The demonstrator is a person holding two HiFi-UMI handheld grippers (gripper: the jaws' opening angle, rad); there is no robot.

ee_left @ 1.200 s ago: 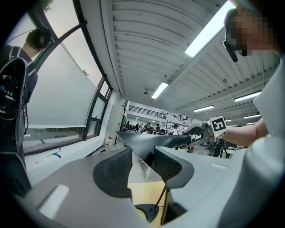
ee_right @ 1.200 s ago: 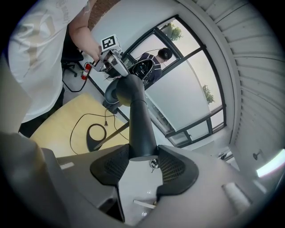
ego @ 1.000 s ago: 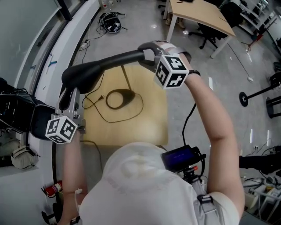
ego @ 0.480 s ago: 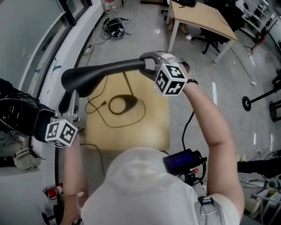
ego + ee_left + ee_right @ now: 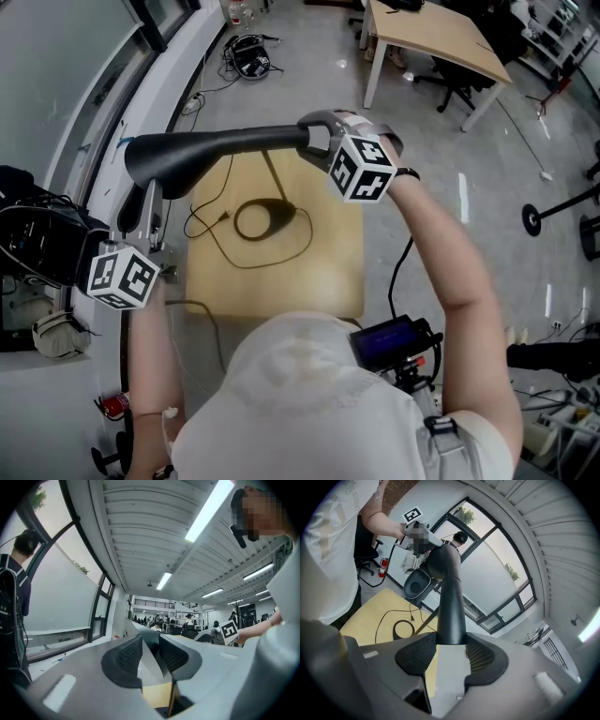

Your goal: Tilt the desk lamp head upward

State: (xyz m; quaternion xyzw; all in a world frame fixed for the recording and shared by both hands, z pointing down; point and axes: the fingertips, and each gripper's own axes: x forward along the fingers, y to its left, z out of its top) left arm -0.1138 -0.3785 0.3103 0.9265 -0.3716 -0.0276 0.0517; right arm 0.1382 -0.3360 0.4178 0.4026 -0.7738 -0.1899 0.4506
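The right hand-held gripper clenches its ribbed black pads on the narrow end of the desk lamp's smooth, matte black tapered arm. The left hand-held gripper, whose jaws have just been closing, pinches the thin rim of the flared lamp head. The lamp head is held high over the pale wooden counter, where the ring-shaped lamp base sits.

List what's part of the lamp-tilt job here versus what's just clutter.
Job: lamp head, lamp arm, lamp base, small wooden table.
Lying about: floor cable bundle, fire extinguisher, far desk, office chair.
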